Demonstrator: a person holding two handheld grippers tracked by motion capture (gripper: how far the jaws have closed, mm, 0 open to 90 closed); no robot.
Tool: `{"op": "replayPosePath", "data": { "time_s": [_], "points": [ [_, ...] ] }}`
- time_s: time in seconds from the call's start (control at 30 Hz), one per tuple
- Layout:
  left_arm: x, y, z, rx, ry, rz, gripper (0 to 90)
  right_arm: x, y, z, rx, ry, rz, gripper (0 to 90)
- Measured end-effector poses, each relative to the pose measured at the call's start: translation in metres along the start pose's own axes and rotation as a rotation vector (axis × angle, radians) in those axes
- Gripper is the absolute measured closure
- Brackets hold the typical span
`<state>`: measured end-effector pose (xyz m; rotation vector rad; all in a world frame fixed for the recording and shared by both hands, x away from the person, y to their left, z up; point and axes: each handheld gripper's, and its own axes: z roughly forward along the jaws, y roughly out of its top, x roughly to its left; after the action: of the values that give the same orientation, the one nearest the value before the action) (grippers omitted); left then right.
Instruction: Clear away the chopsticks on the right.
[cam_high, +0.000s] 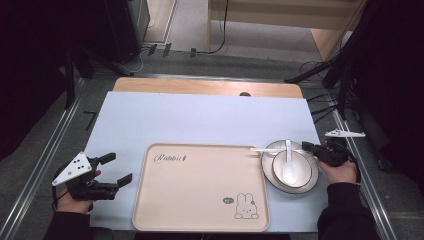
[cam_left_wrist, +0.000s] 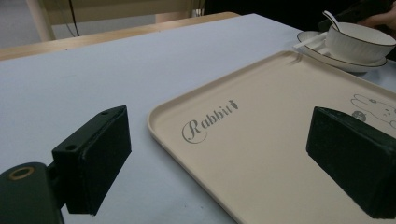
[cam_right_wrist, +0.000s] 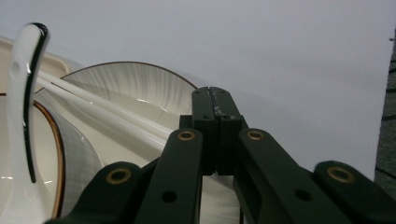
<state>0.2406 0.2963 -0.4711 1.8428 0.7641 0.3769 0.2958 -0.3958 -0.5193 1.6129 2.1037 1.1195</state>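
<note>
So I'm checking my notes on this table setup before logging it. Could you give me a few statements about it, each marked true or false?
1. The tray has a bowl standing on it. False: the bowl stands on a plate beside the tray, on the mat.
2. A white spoon lies in the bowl. True.
3. The left gripper is shut on the tray's rim. False: its jaws stand wide apart, holding nothing.
4. The right gripper is at the plate's edge, jaws together. True.
5. The tray bears a rabbit drawing. True.
</note>
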Motion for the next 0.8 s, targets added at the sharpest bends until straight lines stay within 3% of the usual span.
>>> {"op": "replayPosePath", "data": {
  "time_s": [0.27, 0.8],
  "points": [
    [0.0, 0.0, 0.0, -0.003, -0.002, 0.0, 6.9, -0.001, -0.006, -0.004, 0.058, 0.017, -0.013, 90.0],
    [0.001, 0.001, 0.001, -0.003, -0.008, 0.001, 7.0, 0.005, -0.019, -0.021, 0.106, 0.056, -0.051, 90.0]
  ]
}}
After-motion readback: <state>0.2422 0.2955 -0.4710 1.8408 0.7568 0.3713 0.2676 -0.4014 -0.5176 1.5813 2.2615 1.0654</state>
